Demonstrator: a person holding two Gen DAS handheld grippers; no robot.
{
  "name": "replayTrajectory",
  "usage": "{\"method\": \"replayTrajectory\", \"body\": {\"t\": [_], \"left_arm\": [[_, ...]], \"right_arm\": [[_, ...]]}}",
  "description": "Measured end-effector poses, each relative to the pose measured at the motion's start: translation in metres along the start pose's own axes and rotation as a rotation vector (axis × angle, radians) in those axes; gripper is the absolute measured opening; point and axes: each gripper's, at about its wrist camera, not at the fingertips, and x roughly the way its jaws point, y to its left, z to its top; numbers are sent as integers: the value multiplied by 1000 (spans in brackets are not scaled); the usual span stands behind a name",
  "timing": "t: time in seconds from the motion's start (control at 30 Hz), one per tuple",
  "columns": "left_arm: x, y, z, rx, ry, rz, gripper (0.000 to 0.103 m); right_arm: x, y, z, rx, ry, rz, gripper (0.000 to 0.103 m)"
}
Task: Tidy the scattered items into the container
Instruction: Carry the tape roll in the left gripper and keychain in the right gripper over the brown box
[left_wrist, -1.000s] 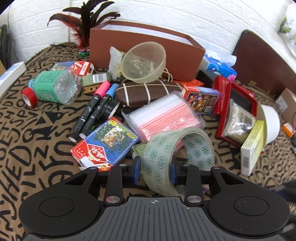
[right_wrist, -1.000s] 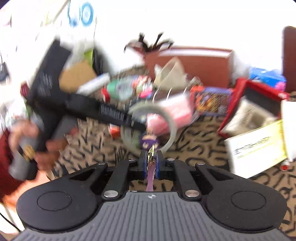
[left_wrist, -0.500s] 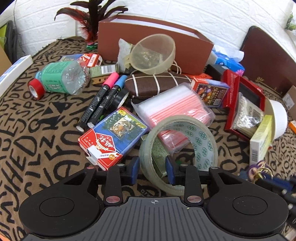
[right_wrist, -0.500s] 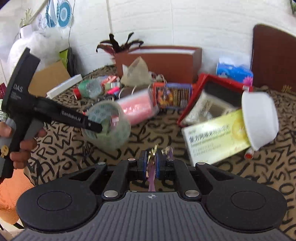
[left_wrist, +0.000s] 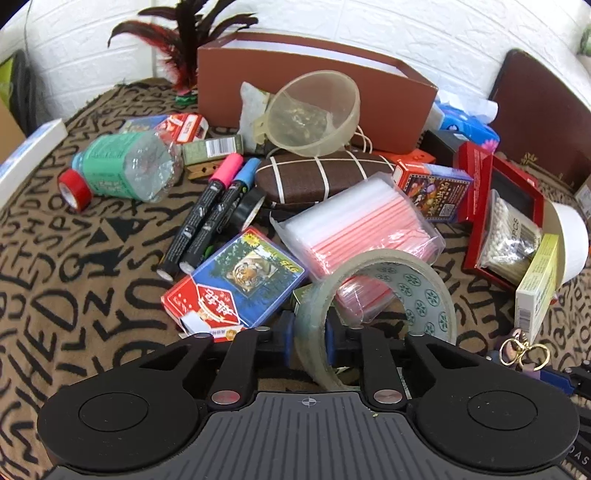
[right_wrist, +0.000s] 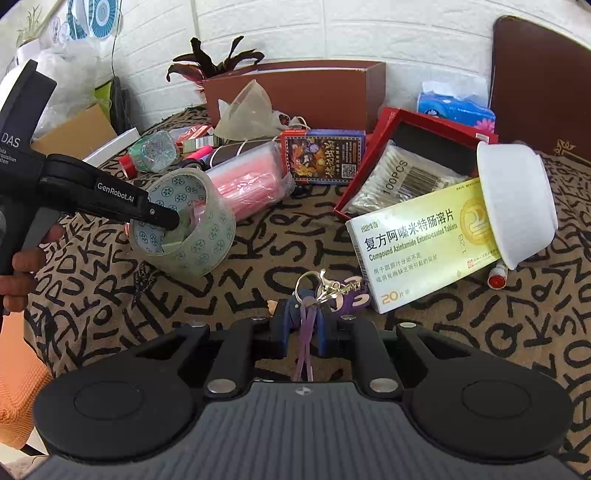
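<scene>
Left claw (left_wrist: 309, 338) is gripping the tape roll (left_wrist: 373, 306); right claw (right_wrist: 303, 325) is pinching the keychain (right_wrist: 325, 290); clutter is crowding the counter (left_wrist: 74, 280), brown box (left_wrist: 314, 81) waiting far.

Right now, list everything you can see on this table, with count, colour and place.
tape roll: 1, clear, in left claw
keychain: 1, purple, in right claw
brown box: 1, brown, at back
markers: 2, pink and blue caps, centre-left
bottle: 1, green label, left
card packs: 2, blue-red, centre
zip bags: 1 pack, pink-striped, centre
tablet box: 1, yellow-white, right
white bowl: 1, white, right
left claw: 1, black, shut on tape
right claw: 1, black, shut on keychain
</scene>
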Motion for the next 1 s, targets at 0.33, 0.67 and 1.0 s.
{"method": "replayTrajectory", "body": {"t": [0.33, 0.67, 1.0], "left_arm": [[5, -2, 3, 16, -8, 12, 35], [0, -8, 5, 33, 10, 5, 7], [-47, -20, 15, 44, -62, -21, 7]], "right_arm": [[7, -4, 4, 15, 10, -14, 12], [-6, 3, 17, 6, -47, -13, 9], [-52, 13, 48, -36, -193, 19, 9]]}}
